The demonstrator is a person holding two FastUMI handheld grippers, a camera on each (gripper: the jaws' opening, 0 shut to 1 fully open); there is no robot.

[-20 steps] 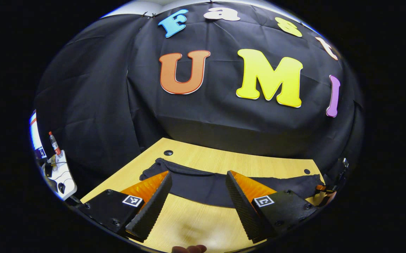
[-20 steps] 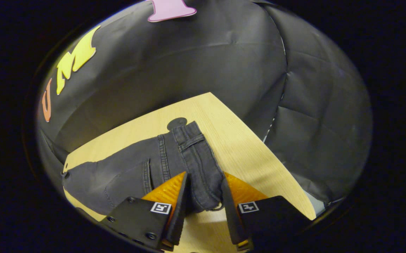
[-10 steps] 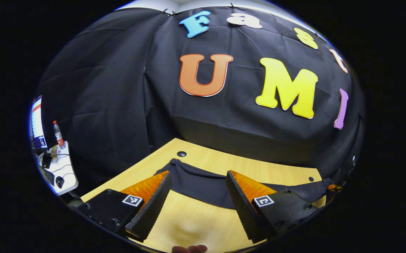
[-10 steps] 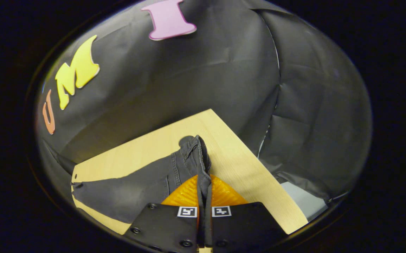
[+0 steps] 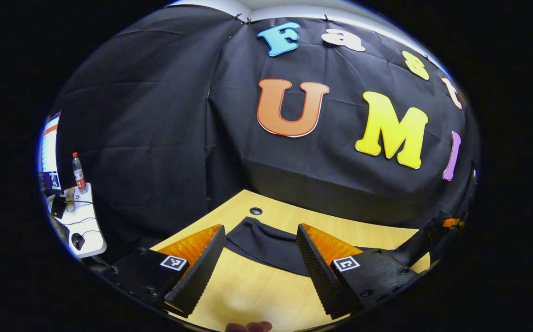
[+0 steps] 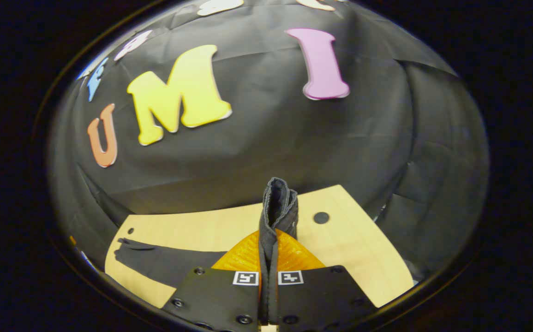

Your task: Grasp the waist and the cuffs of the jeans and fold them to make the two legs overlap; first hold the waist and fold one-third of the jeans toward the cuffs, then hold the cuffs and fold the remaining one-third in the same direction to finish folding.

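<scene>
Both fingers of right gripper (image 6: 269,295) pinch bunched denim jeans (image 6: 277,207) | left gripper (image 5: 259,272) wide

A second ago the right tongs (image 6: 268,258) stood apart around the waist of the jeans (image 6: 276,203); now they are clamped on it, and the waist stands lifted off the surface (image 6: 211,226). The left tongs (image 5: 259,263) have swung leftward, nearer the cuff end.
</scene>
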